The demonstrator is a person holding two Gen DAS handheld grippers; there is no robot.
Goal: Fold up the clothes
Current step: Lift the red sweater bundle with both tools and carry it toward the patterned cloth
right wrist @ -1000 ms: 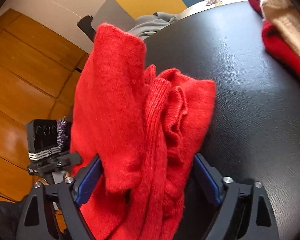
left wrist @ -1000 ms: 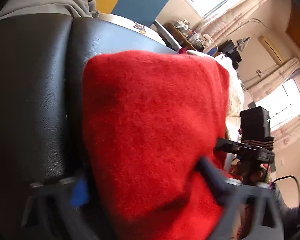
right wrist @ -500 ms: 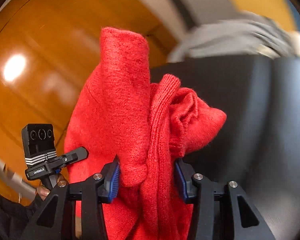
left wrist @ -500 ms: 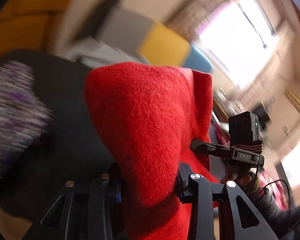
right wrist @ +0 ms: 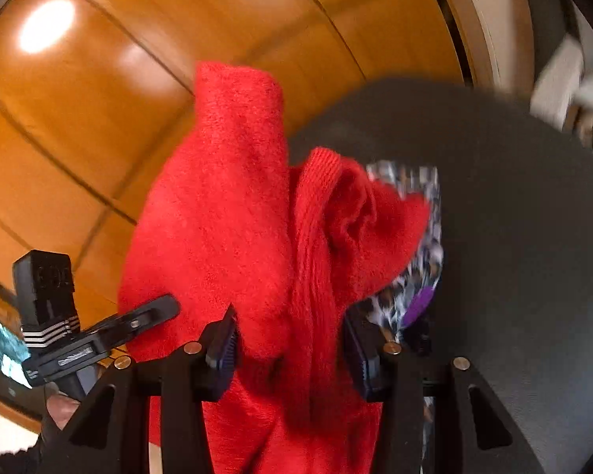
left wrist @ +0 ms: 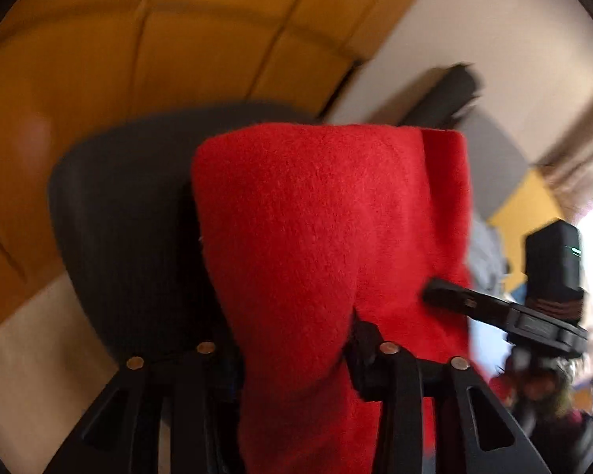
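Two tools hold one red sweater (left wrist: 328, 245) between them, both clenched on its cloth. In the left wrist view the left tool (left wrist: 292, 359) has its jaws pressed on a folded thickness of the sweater; those jaws have just been opening a little, with the cloth between them all the while. The fold stands up from the tool, long axis running from near to far, its blunt top edge pointing away from the camera. To the right of it the right tool's body (left wrist: 533, 308) shows, close against the sweater's right edge.

In the right wrist view the right tool (right wrist: 292, 351) grips a bunched part of the sweater (right wrist: 225, 229): a tall folded flap on the left rises and points far, and a ribbed edge with crumpled folds sits beside it on the right. The left tool's body (right wrist: 79, 331) is at the near left, with a hand (right wrist: 59, 410) under it.

Behind the sweater lies a dark round seat or cushion (right wrist: 514, 237). A patterned cloth (right wrist: 419, 268) with purple in it rests on it, just right of the sweater. Orange wooden floor (right wrist: 99, 98) fills the far left; the surroundings are blurred
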